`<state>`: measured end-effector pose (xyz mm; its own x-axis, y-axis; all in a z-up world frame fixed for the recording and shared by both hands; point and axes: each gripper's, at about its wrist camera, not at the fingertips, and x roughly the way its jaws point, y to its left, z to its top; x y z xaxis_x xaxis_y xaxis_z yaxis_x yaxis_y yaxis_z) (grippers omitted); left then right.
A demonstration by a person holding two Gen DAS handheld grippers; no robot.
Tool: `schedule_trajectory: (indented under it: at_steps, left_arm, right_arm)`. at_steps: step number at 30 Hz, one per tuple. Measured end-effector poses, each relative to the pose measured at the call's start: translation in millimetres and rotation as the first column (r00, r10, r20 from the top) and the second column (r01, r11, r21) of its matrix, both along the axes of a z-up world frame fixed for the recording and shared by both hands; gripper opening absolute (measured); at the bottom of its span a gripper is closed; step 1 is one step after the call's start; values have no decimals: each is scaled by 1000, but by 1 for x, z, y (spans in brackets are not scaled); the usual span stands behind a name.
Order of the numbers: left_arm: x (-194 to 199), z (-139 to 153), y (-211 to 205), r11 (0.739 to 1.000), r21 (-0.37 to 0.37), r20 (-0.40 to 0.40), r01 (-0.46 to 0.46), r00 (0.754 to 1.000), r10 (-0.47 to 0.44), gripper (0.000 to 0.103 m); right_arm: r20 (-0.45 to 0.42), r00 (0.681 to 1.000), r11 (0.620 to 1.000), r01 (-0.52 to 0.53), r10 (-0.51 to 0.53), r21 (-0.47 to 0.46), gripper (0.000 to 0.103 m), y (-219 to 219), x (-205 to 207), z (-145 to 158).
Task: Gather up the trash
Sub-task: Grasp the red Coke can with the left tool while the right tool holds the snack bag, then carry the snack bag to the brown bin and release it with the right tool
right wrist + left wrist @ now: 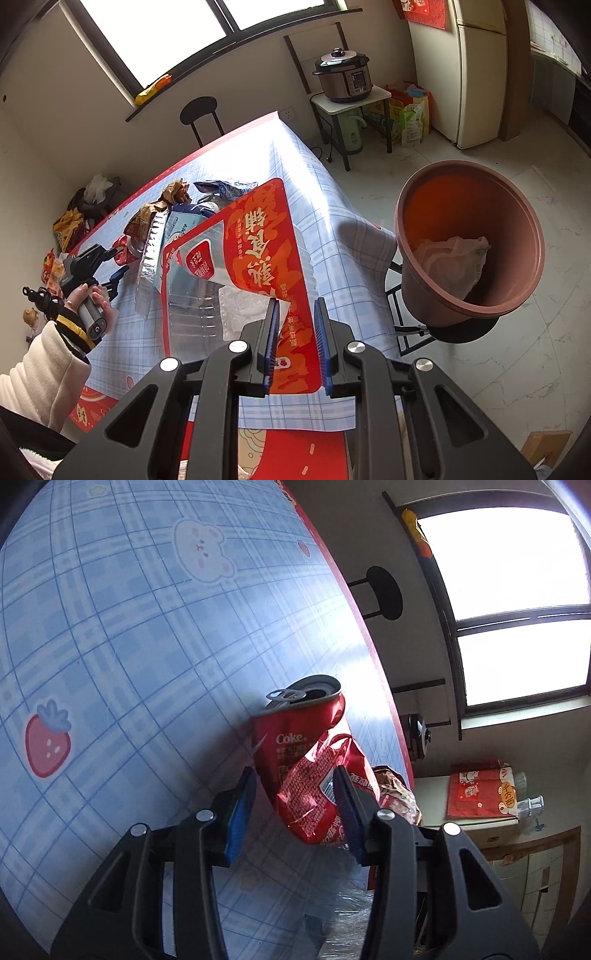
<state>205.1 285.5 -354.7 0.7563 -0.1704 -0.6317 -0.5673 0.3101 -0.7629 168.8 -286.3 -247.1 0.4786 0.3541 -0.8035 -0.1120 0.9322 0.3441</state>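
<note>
A crushed red Coke can [295, 734] stands on the blue plaid tablecloth [129, 646] near the table's edge. My left gripper [294, 772] is shut on its crumpled lower part, one blue pad on each side. The right wrist view shows that left gripper [120, 264] in a hand at the table's left, at the can [127, 249]. My right gripper [297, 302] is shut on the edge of a red-and-clear food bag [258, 236], held up over the table. A brown bin [469, 240] with crumpled white trash [454, 258] inside sits to the right.
Brown wrappers [159, 214], a foil-edged packet [151, 240] and a bluish bag [225, 188] lie on the table [332, 229]. A round black stool [197, 107] stands behind it. A pressure cooker [343, 79] sits on a side stand by the fridge [476, 74]. A brown wrapper [397, 794] lies beside the can.
</note>
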Motion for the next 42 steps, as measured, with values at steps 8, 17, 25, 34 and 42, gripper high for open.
schedule_trajectory:
  at_steps: [8, 17, 25, 34, 42]
  left_arm:
    - [11, 11, -7, 998, 57, 42, 13, 999, -15, 14]
    - [3, 53, -14, 973, 203, 5, 113, 993, -116, 9]
    - [-38, 77, -19, 942, 291, -32, 165, 986, -163, 9]
    - [-96, 101, -37, 906, 351, -63, 237, 971, -230, 9]
    - [-120, 123, -70, 879, 378, -55, 291, 955, -293, 9]
  right_arm:
    - [-10, 1000, 1000, 8, -8, -1, 20, -1, 3, -1]
    - [9, 1000, 999, -23, 22, 34, 20, 9, 9, 0]
    - [34, 999, 997, -37, 35, 67, 20, 11, 9, 5]
    - [63, 998, 996, 1, -7, 94, 20, -7, 6, 10]
    - [73, 996, 993, 36, -45, 113, 20, -23, 2, 8]
